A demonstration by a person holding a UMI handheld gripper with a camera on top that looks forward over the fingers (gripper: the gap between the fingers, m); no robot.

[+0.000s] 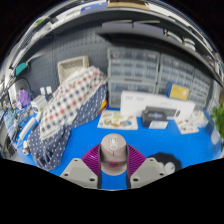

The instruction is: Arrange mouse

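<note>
A small pale pink-and-grey mouse sits between my gripper's two fingers, its front pointing away from me. Both magenta pads press against its sides. The mouse is held over a blue mat that covers the table. The underside of the mouse is hidden, so I cannot tell whether it rests on the mat or is lifted off it.
A chair draped with a checked cloth stands to the left. A white printer sits beyond the mat, with papers to its right. Shelves with drawer units line the back wall. A green plant is at the far right.
</note>
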